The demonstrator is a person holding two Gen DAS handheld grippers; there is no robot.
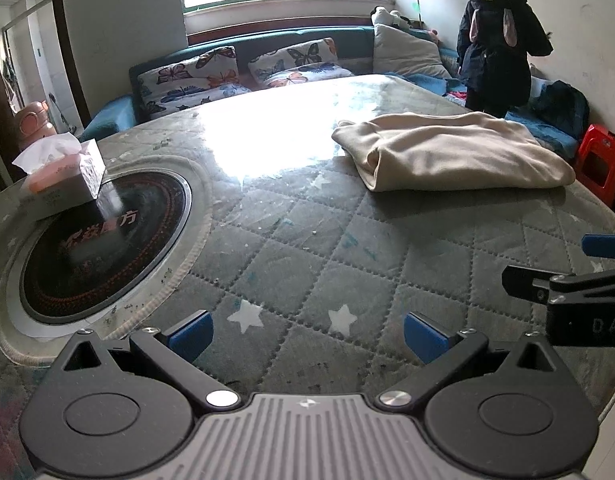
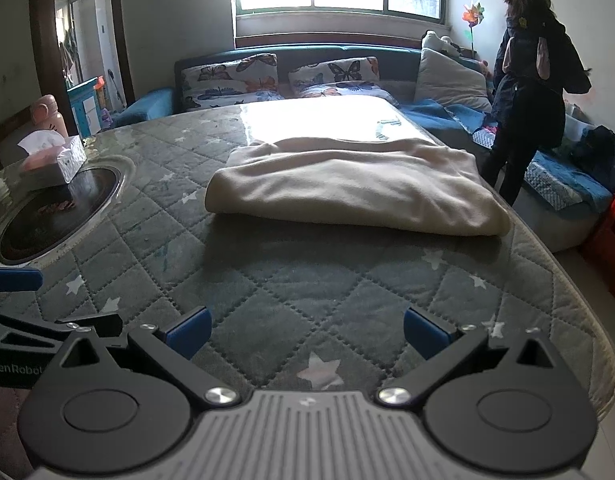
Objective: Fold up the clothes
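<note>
The left gripper [image 1: 307, 334], black with blue rubber finger pads [image 1: 190, 334], is hovering low over a grey quilted table cover [image 1: 291, 248] printed with white stars, its jaws standing wide apart and holding nothing. The right gripper [image 2: 307, 332], of the same make, is hovering just beside it over the same cover, jaws likewise spread wide and empty. Each is showing at the edge of the other's view, the two close together but not touching.

Beyond the right gripper, a cream fleece garment [image 2: 355, 188] is lying folded into a thick, soft rectangle on the quilted cover, well apart from both grippers. Seen from the left gripper, that garment [image 1: 447, 156] is sitting ahead and to the right, near the table's far right edge.

To the left of the garment, a round black cooktop [image 1: 103, 244] is sitting sunk into the table, and a tissue box [image 1: 63, 176] with a white tissue sticking up is resting partly on its rim. Behind the garment, window light is glaring off the table. Past that, a blue sofa [image 2: 307, 56] is carrying butterfly-print cushions [image 2: 235, 80]. To the right of the garment, off the table, a person in a dark coat [image 2: 531, 92] is standing facing away, with a red plastic stool [image 1: 599, 160] nearby.
</note>
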